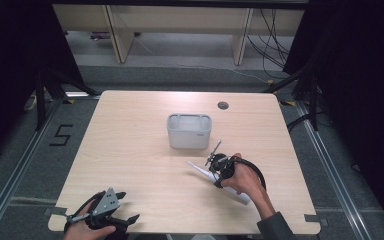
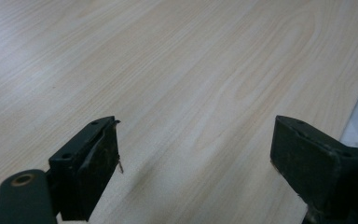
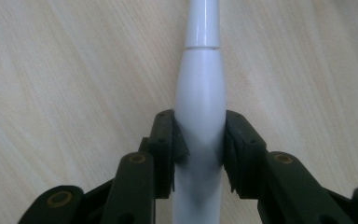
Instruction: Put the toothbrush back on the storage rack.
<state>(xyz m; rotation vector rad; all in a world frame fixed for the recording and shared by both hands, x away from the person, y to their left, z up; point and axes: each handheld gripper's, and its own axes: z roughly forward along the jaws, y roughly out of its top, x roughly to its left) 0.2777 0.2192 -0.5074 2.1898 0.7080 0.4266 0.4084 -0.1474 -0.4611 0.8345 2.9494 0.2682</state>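
Here, a light wooden table [image 1: 145,150] is seen, with a white rectangular bin [image 1: 189,131] standing near its middle, toward the far edge. A white tapered tool [image 3: 200,98], resembling an electric toothbrush handle, is lain flat nearer the right edge and is clamped between the jaws of the right gripper [image 3: 199,140]. The left gripper [image 2: 193,154] is held spread apart, grasping nothing, at the near left corner.

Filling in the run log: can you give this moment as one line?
right hand-held gripper: shut on white toothbrush, lying on table | left hand-held gripper: open, idle at near edge | white bin: beyond toothbrush
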